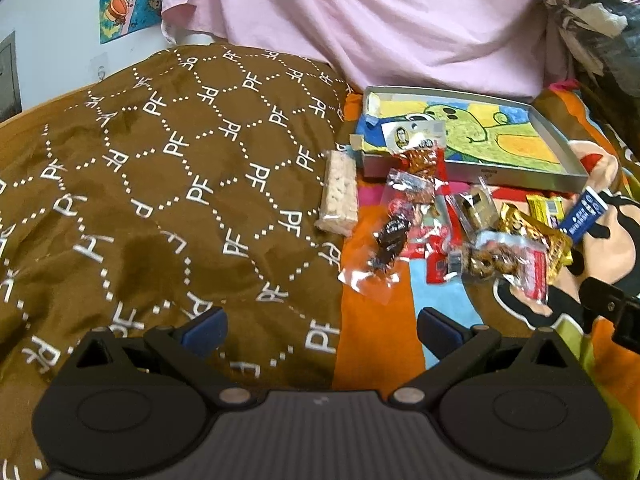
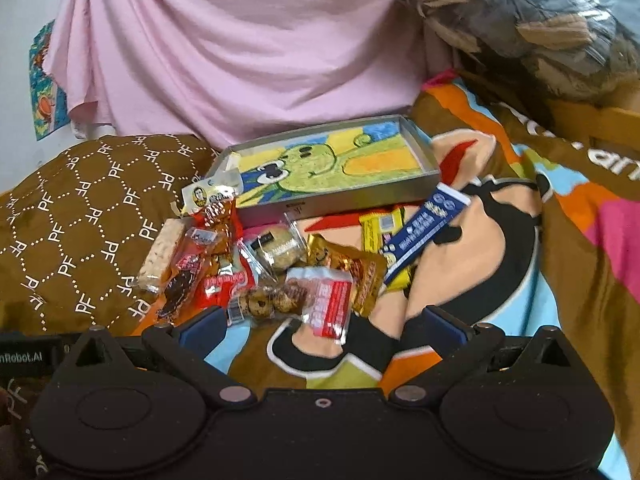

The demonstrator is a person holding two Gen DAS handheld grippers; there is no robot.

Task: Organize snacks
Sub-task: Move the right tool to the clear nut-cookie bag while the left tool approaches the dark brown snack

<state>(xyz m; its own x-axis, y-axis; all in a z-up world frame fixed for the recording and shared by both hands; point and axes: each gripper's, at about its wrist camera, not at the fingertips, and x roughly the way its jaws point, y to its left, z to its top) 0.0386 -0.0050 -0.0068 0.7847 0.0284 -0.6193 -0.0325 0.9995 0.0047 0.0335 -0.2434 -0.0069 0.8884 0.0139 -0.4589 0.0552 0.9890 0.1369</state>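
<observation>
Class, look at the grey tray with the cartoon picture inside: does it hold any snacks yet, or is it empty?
Almost empty. The tray shows its picture bare; only one snack packet overlaps its near corner, while the other snacks lie outside on the blanket.

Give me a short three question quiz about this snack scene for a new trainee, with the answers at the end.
1. True or false: the left tongs and the right tongs are both open and hold nothing.
2. Multiple choice: where does the pale puffed rice bar lie? A) inside the tray, B) on the edge of the brown quilt, C) between the right tongs' fingers.
3. Fill in: the long dark blue packet leans across the ______ packets just in front of the grey tray.

Key: 1 true; 2 B; 3 yellow.
</observation>
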